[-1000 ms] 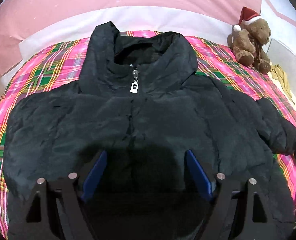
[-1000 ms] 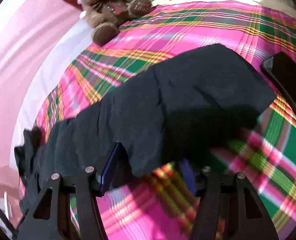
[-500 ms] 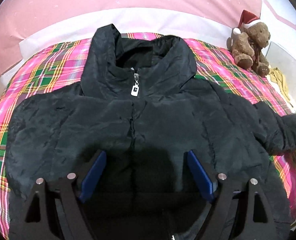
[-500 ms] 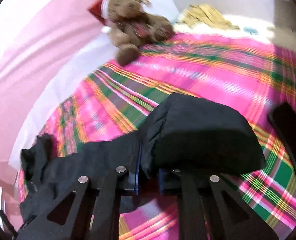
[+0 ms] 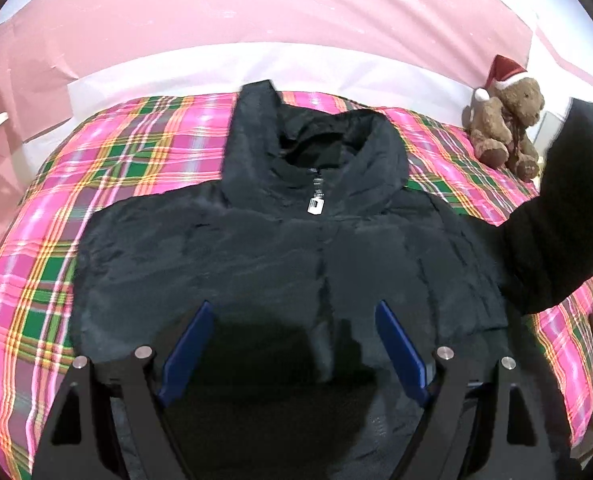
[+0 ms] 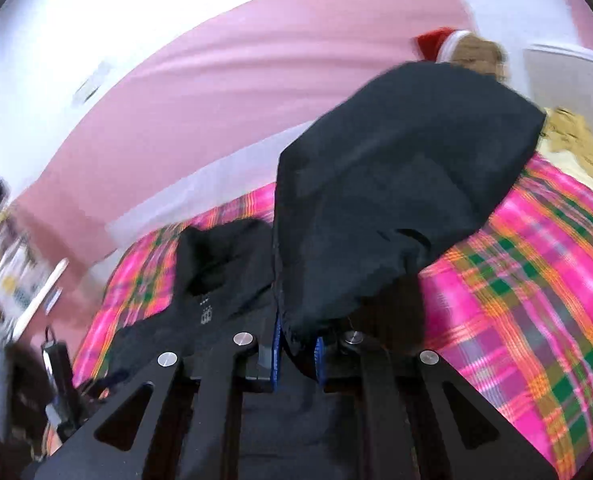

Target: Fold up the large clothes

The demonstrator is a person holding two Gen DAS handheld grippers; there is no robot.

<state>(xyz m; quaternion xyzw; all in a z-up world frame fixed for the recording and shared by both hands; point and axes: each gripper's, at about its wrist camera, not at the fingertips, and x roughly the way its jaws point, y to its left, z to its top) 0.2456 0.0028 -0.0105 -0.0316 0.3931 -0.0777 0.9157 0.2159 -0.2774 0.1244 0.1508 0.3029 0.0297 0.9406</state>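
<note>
A black zip-up jacket (image 5: 280, 248) lies face up on the pink plaid bedspread (image 5: 108, 168), collar toward the far wall. My left gripper (image 5: 296, 344) hovers open over the jacket's lower front, nothing between its blue pads. My right gripper (image 6: 298, 348) is shut on the jacket's sleeve (image 6: 392, 200), pinched near the cuff. The sleeve is lifted off the bed and stands up in front of the right camera. In the left wrist view the raised sleeve (image 5: 568, 208) hangs in the air at the right edge. The jacket's collar (image 6: 224, 256) lies left of the right gripper.
A brown teddy bear (image 5: 504, 128) in a red hat sits at the bed's far right corner. A yellowish cloth (image 6: 576, 140) lies beyond the bedspread at right. Pink wall and white headboard strip run behind. A dark device and clutter (image 6: 56, 364) sit at the left of the right wrist view.
My right gripper closed on the sleeve cuff, then lifted and rolled, carrying the sleeve up off the bed toward the jacket body. My left gripper drew back and up slightly, staying open.
</note>
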